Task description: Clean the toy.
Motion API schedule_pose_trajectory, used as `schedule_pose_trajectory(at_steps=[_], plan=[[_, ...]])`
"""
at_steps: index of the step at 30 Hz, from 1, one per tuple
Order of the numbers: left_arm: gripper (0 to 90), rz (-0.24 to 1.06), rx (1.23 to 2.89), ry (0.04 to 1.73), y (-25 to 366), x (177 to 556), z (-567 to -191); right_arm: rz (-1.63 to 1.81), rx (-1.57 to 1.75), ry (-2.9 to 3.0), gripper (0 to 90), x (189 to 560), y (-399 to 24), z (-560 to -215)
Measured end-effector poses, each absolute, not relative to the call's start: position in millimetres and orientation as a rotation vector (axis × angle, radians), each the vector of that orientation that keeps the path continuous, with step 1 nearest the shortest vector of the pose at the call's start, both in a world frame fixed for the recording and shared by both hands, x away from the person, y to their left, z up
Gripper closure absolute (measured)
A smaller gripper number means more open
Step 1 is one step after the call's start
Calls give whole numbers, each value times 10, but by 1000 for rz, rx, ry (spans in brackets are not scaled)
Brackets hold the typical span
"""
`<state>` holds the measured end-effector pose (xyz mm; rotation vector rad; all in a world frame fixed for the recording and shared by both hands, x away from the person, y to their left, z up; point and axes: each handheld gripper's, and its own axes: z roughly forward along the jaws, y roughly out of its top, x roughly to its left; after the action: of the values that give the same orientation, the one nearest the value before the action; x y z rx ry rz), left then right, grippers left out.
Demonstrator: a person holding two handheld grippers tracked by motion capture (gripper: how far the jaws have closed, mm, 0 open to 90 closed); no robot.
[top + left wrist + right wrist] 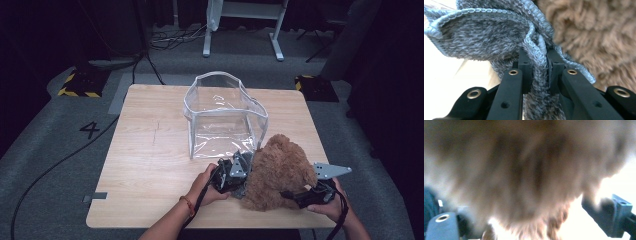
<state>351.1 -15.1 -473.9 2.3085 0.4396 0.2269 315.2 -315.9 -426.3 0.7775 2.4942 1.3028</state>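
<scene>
Gripped in the person's left hand, the left gripper (234, 175) sits low at the near edge of the wooden table (150, 150) in the high view, pressed against the left flank of one brown plush bear (280, 172). One bear, one grey knitted scarf (241, 192) peeping out at its near left side, one clear plastic bag (222, 117) and two grippers are what I count. The bear rests near the table's front right, bulky and rounded, its long axis running roughly from the near edge up toward the bag, the upper end leaning against the bag's near right corner. The bag stands open-topped at the table's middle, beyond the bear. The right gripper (300, 196) is at the bear's near right side, held in the person's right hand.

From the left gripper view, the jaws are nearly together and pinch a fold of the scarf (499, 37) between the pads; the scarf's braided edge runs up and loops away to the left, with the bear's brown fur (599, 30) just behind on the right.

From the right gripper view, blurred brown fur (524, 175) sits between widely parted jaws; the pads stand clear of it, one finger (616, 216) off to the right.
</scene>
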Motion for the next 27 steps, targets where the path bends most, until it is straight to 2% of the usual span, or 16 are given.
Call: schedule_pose_trajectory(at_steps=[5, 7, 10, 11, 16, 19, 21, 25, 27], plan=[[776, 250, 2316, 444, -147, 3420, -4707, 1204, 880, 2486, 161, 2992, -3141, -4175], [777, 264, 2330, 447, -156, 3368, -4690, 1277, 925, 2488, 230, 2915, -3137, -4182], [779, 264, 2327, 459, -167, 3311, -4675, 1374, 1028, 2453, 155, 2816, -3095, -4213], [779, 264, 2327, 458, -176, 3293, -4670, 1404, 1049, 2429, 169, 2784, -3055, -4222], [783, 281, 2347, 453, -187, 3192, -4642, 1364, 990, 2393, 100, 2724, -2819, -4240], [784, 275, 2336, 471, -169, 3137, -4645, 1334, 1002, 2379, 109, 2772, -2755, -4244], [784, 264, 2336, 462, -150, 3091, -4633, 1308, 990, 2371, 185, 2809, -2748, -4254], [785, 261, 2336, 450, -90, 3017, -4619, 1358, 885, 2405, 455, 2853, -2810, -4260], [784, 255, 2318, 467, 0, 3003, -4593, 1390, 849, 2407, 518, 2872, -2833, -4250]])
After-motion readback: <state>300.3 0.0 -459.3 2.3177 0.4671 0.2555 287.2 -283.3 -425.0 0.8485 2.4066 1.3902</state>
